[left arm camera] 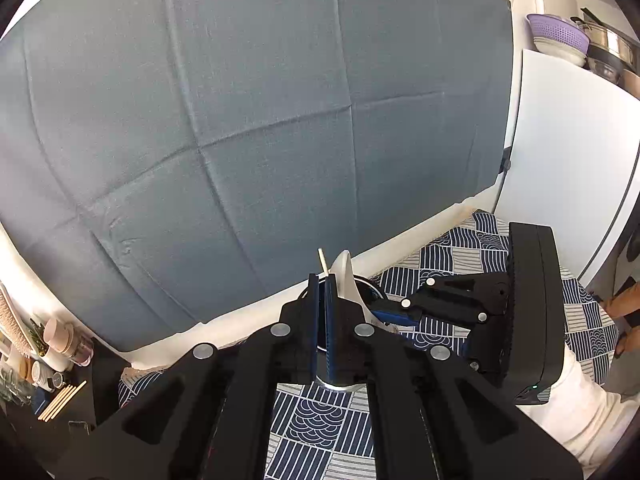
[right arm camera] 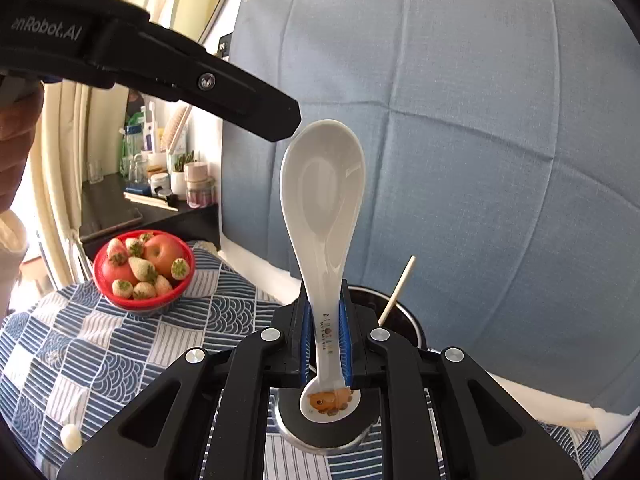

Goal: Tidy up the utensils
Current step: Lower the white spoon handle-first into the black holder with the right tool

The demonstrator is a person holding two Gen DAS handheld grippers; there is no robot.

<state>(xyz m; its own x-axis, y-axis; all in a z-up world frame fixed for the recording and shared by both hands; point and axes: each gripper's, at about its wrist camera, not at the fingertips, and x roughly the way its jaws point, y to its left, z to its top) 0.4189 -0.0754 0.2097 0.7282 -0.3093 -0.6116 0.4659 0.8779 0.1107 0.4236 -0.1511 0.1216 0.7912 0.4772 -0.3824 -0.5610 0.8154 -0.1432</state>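
On the bench's blue patterned cloth (right arm camera: 120, 340), a dark round metal holder (right arm camera: 404, 320) already keeps one wooden chopstick (right arm camera: 396, 292). The right gripper (right arm camera: 326, 344) has its jaws clenched on the white ceramic spoon (right arm camera: 322, 208), upright over the holder, not yet dropped in. The left gripper's (left arm camera: 325, 320) jaws are pressed together, seemingly empty.

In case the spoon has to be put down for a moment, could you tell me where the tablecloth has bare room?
The blue patterned tablecloth lies bare between the red bowl of fruit and the right gripper, apart from a small white ball near its front edge. Around the dark metal utensil holder it is crowded: the white ceramic spoon, a wooden chopstick and both grippers meet there.
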